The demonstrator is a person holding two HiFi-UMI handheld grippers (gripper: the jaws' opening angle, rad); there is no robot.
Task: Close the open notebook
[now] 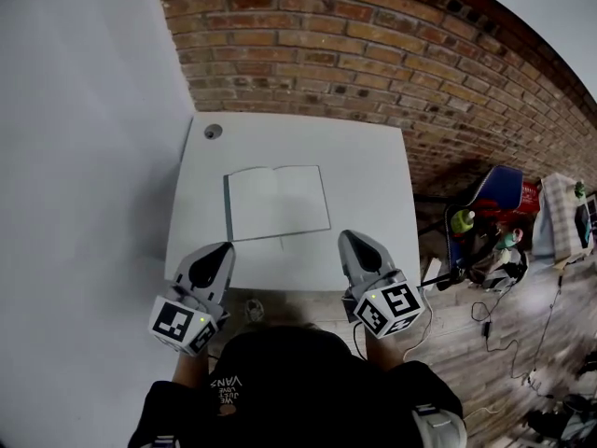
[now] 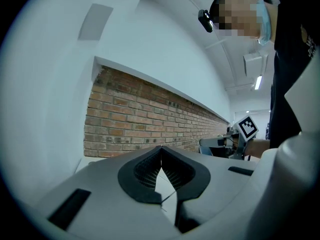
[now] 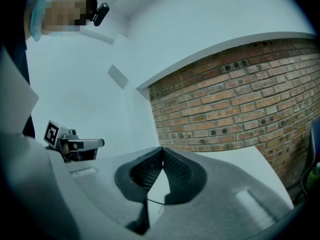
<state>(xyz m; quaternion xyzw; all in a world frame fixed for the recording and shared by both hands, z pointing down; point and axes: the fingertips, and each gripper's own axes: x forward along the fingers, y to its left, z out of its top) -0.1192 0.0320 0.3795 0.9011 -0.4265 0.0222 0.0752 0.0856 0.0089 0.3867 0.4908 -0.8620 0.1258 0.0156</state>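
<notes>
The open notebook (image 1: 277, 202) lies flat near the middle of the white tabletop (image 1: 364, 157), both blank pages facing up. Its long axis runs left to right across the tabletop. Its spine crease points away from the person toward the brick wall (image 1: 373, 45), roughly square to the tabletop's edges. A thin dark strand (image 1: 280, 242) runs out from the foot of the spine toward the near edge. A round cable hole (image 1: 214, 131) sits in the tabletop's far left corner, well apart from the notebook. The left gripper (image 1: 224, 250) hovers over the near edge, below and left of the notebook's near left corner. The right gripper (image 1: 350, 239) is just off the near right corner. Neither touches the pages. In each gripper view the dark ribbed fingers meet at their tips, closed, with nothing caught between them. Both grippers point roughly level toward the wall. A blue chair (image 1: 494, 194) stands on the wooden floor to the right of the tabletop.
</notes>
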